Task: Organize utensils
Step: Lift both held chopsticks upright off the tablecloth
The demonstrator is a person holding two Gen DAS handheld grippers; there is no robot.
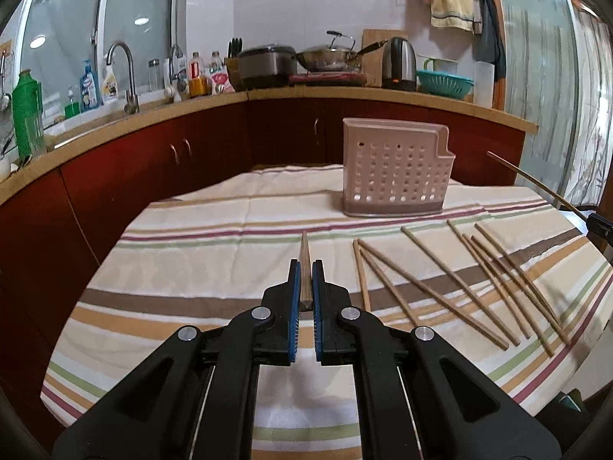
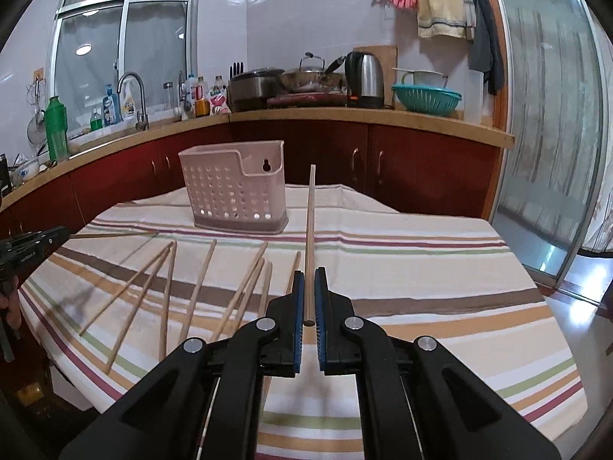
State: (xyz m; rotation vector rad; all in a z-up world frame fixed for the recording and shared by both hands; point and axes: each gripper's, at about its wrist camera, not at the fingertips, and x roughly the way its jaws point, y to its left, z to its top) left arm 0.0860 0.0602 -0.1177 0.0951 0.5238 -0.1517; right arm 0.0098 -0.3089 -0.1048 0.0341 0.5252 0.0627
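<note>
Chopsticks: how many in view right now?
10. One chopstick gripped in left tongs, a second chopstick in right tongs, eight loose chopsticks scattered on the striped cloth before the pink holder. Overlaps may hide more.

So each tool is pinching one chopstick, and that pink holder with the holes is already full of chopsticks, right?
Not quite. The left tool and right tool each do pinch one chopstick, but the pink holder is not full: no chopstick shows above its rim in either wrist view. The other chopsticks lie loose on the striped cloth.
</note>
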